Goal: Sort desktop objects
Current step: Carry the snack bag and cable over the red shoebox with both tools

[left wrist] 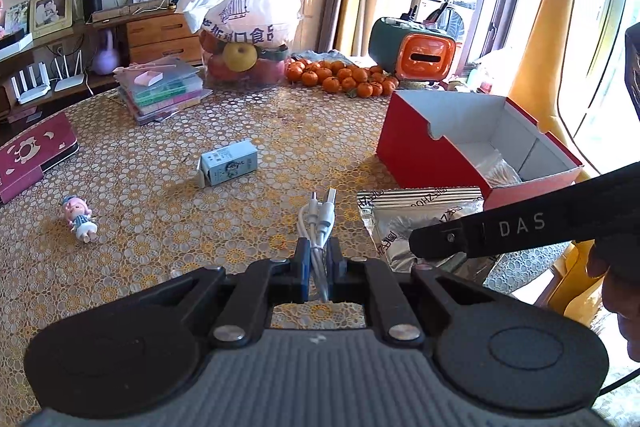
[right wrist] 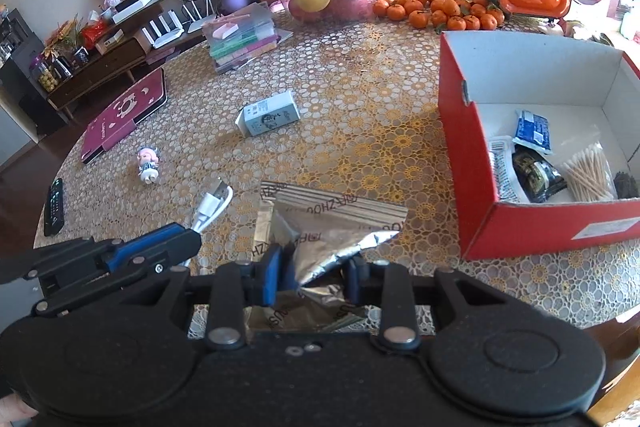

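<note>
White cable (left wrist: 318, 227), bundled, is pinched in the fully closed jaws of the left gripper (left wrist: 319, 255) above the counter (left wrist: 160, 155). Crinkled silver foil pouch (right wrist: 320, 235) sits clamped between the narrow-set jaws of the right gripper (right wrist: 314, 273), near the red box (right wrist: 532, 227) holding other small items.

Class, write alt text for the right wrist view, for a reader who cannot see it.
The right gripper pinches a crumpled silver foil pouch above a table with a gold lace-patterned cloth. To its right an open red cardboard box holds packets and cotton swabs; to its left the left gripper clamps a white USB cable.
</note>
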Action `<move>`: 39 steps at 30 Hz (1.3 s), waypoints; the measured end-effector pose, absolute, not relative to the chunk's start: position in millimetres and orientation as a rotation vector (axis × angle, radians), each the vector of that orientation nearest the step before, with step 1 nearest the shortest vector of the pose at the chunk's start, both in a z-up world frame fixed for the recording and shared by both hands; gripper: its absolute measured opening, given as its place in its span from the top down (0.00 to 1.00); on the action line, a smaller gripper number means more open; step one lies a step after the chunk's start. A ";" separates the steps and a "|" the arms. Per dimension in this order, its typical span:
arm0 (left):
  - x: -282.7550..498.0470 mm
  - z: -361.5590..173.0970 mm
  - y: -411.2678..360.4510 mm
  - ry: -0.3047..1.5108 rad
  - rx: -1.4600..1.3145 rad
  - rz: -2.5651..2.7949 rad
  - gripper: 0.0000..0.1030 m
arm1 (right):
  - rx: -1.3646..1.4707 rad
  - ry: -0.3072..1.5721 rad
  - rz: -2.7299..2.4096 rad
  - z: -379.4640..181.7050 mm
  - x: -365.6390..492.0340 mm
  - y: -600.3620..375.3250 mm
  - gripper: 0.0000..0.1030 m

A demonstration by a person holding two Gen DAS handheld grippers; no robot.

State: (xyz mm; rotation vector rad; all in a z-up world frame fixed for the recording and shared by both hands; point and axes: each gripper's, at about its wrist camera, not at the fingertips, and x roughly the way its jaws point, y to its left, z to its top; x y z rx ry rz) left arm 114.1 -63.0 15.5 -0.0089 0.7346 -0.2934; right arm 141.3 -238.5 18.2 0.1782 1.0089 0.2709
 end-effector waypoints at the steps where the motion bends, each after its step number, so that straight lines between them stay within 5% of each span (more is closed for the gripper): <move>1: 113.4 17.3 -67.4 0.733 -0.002 -0.298 0.94 | 0.178 1.005 0.269 19.9 139.7 -243.1 0.70; 39: 188.8 53.4 -244.2 0.678 0.143 -0.509 0.94 | 0.261 0.869 0.014 49.6 172.9 -439.5 0.72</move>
